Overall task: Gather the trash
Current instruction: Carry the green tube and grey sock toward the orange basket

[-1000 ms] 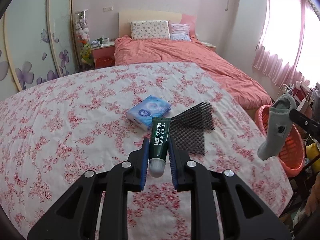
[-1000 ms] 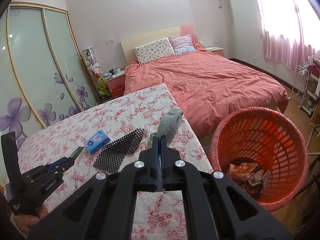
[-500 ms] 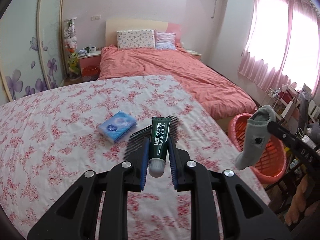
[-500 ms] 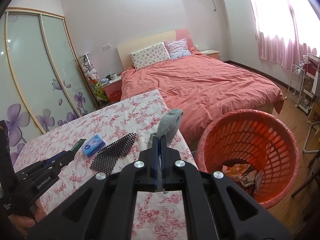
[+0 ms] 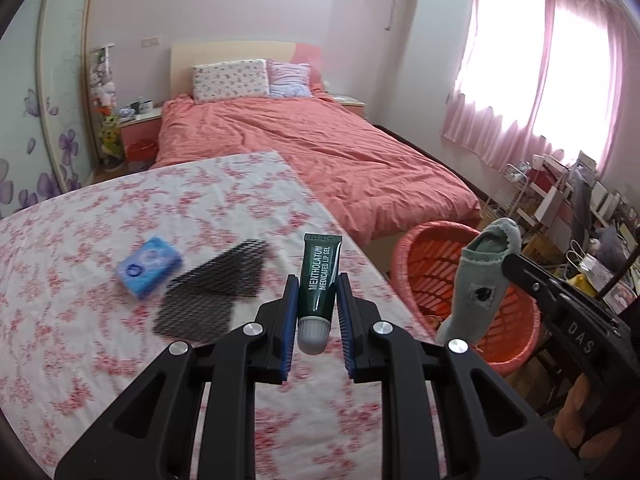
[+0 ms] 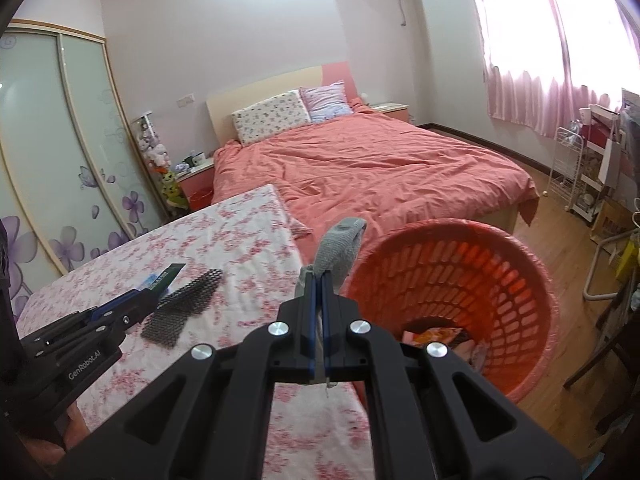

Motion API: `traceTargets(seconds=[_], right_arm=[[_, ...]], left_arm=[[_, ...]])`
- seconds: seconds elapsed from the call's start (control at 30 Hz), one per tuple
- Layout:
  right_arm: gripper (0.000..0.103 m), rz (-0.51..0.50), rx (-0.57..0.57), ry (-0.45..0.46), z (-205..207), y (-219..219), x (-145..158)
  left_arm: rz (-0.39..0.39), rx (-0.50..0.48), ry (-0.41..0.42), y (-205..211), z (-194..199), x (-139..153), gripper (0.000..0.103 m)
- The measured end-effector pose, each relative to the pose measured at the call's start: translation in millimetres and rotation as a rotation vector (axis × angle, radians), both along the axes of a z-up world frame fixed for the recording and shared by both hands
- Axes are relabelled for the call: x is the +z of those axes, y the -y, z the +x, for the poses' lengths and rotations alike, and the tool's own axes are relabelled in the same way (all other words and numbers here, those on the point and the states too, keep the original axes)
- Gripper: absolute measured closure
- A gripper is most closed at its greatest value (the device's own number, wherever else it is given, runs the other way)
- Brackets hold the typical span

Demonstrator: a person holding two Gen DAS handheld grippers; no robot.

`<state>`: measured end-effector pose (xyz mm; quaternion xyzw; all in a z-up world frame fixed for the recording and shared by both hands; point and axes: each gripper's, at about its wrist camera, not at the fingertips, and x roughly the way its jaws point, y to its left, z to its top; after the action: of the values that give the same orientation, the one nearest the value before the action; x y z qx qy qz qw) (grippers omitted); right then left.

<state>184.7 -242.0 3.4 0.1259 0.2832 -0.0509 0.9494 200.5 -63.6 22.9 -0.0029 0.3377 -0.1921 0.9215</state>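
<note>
My left gripper (image 5: 317, 285) is shut on a dark green lip gel tube (image 5: 320, 276), white cap toward the camera, above the floral-covered table (image 5: 80, 360) near its right edge. My right gripper (image 6: 318, 278) is shut on a grey sock (image 6: 338, 246), which hangs beside the rim of the orange laundry-style basket (image 6: 520, 276). In the left wrist view the sock (image 5: 478, 280) dangles in front of the basket (image 5: 420, 248). Wrappers lie in the basket's bottom. A black mesh piece (image 5: 212, 284) and a blue tissue pack (image 5: 149, 266) lie on the table.
A bed (image 6: 380, 168) with a coral cover stands beyond the table. A wardrobe with flower-printed doors (image 6: 60, 160) lines the left wall. Shelves and a white wire rack (image 6: 568, 168) crowd the right side under pink curtains. Wooden floor surrounds the basket.
Both grippers have swung right toward the basket. The tube now sits past the mesh piece, near the table's right edge. The basket looms larger in both views.
</note>
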Motion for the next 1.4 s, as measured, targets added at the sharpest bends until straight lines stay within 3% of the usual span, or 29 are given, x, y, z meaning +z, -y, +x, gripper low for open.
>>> traceTargets(seconds=[0.73,1.4], right_arm=[[0.100,-0.014,-0.146,-0.020,-13,78,-22],[0.100,0.060,-0.174,-0.023,-14,124,-41]], left_arm=[[-0.012,-0.154,-0.024,92,-2,-14,0.084],[-0.005,-0.268,-0.053,150,-3,-35,0.084]])
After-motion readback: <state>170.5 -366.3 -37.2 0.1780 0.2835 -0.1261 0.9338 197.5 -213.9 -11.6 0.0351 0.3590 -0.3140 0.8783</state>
